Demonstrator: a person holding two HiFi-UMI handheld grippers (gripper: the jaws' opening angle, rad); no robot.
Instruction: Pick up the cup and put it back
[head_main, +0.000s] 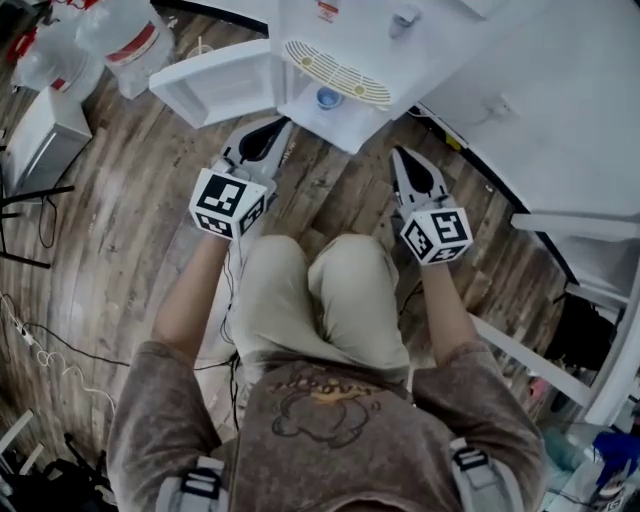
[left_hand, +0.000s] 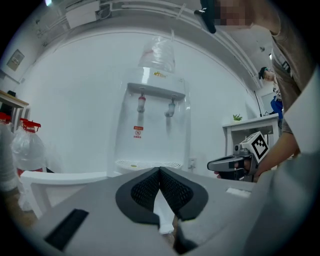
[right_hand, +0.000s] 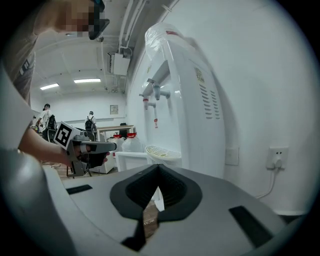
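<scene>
Left claw (head_main: 276, 124) and right claw (head_main: 398, 152), both closed and empty, hover side by side near the water dispenser (head_main: 340, 40), seemingly poised to reach the blue cup (head_main: 328, 97) just beyond.

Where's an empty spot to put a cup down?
The drip tray looks bare, and so does the wood floor between left gripper and right gripper. Crowded: water bottles at top left, cables along the left.

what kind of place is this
Probably an office or lab-type workroom rather than a home. A water dispenser stands against a white wall, spare water bottles sit on the wood floor, and the right gripper view shows strip lights and people farther back.
</scene>
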